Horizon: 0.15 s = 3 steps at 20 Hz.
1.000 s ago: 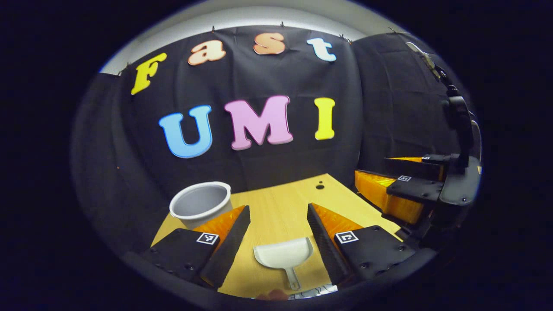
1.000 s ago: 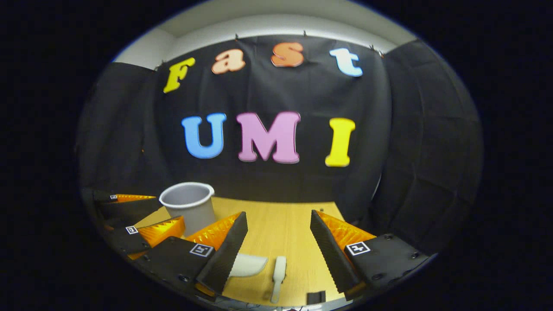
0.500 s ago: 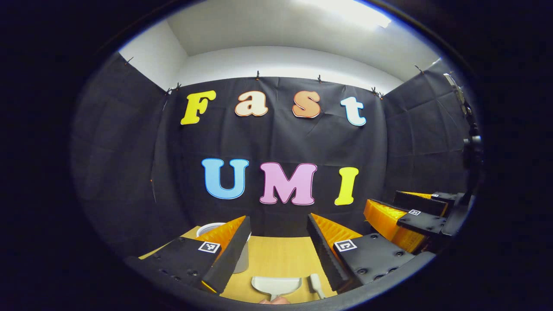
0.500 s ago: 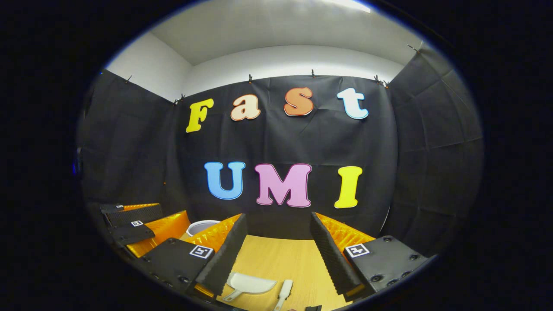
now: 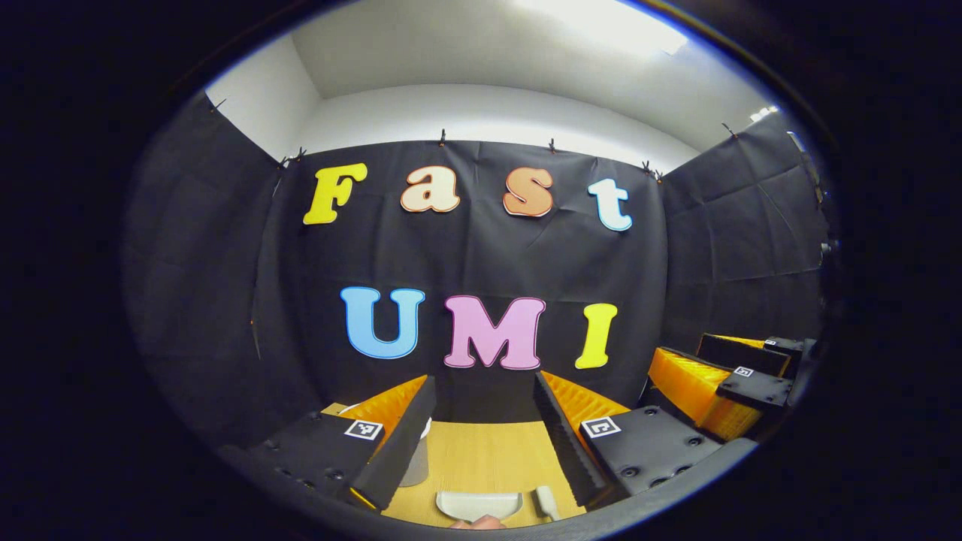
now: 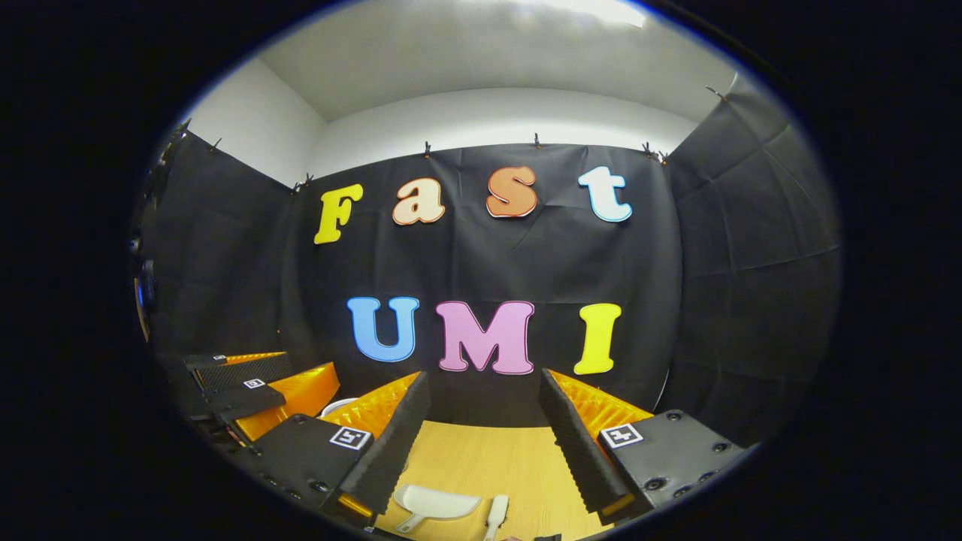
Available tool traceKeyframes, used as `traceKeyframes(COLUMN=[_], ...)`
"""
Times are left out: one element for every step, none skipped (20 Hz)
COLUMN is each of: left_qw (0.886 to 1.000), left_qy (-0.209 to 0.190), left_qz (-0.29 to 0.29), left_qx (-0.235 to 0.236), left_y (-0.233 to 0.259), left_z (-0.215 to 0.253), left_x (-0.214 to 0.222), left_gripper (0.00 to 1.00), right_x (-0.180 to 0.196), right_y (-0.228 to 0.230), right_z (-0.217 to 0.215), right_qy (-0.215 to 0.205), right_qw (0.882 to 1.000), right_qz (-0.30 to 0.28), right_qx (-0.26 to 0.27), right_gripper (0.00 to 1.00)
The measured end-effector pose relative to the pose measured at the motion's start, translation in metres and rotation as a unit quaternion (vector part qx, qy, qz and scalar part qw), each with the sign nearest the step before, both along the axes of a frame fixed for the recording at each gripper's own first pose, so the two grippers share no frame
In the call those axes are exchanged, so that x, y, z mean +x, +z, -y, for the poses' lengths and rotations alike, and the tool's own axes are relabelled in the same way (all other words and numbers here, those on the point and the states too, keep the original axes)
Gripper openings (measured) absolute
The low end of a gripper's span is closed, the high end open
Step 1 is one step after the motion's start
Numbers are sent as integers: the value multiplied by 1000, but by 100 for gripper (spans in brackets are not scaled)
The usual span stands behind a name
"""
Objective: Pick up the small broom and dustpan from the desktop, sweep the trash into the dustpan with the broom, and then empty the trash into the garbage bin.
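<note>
A white dustpan [image 5: 479, 503] lies on the wooden desktop [image 5: 485, 458] at the bottom of the left gripper view, with the white broom [image 5: 545, 501] just right of it. My left gripper [image 5: 485, 402] is open above and behind them, holding nothing. In the right gripper view the dustpan [image 6: 436, 503] and the broom [image 6: 496, 515] lie low on the desktop [image 6: 488, 462], below my open, empty right gripper [image 6: 485, 402]. A grey bin [image 5: 415, 466] stands behind the left finger in the left gripper view; its rim [image 6: 338, 408] peeks out in the right gripper view.
The right gripper [image 5: 721, 391] shows at the right of the left gripper view, and the left gripper [image 6: 263, 391] at the left of the right gripper view. Black cloth walls close the desk at the back and both sides.
Both grippers have tilted upward, so the desk, dustpan, broom and bin have slid to the bottom of each view and the ceiling now shows. Both stay open.
</note>
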State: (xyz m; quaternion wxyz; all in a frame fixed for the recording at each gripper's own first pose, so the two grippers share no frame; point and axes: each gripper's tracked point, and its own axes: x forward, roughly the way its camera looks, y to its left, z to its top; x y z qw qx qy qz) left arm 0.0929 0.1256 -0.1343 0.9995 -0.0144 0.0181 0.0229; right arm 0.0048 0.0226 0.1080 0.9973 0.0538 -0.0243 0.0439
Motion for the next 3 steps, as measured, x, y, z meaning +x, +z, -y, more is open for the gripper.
traceKeyframes(left_qw=[1000, 1000, 1000], left_qy=[-3, -8, -11], left_qz=[-1, -3, -1], left_qx=[4, 6, 4], left_y=[0, 1, 1], left_z=[-1, -2, -1], left_x=[8, 12, 13], left_gripper=[78, 78, 78], right_x=[3, 5, 6], right_y=[-1, 0, 0], right_z=[2, 4, 4], right_qy=[-3, -7, -10], right_qw=[1000, 1000, 1000], right_qz=[-1, 0, 2], right_qx=[-3, -5, -6], right_gripper=[91, 90, 91])
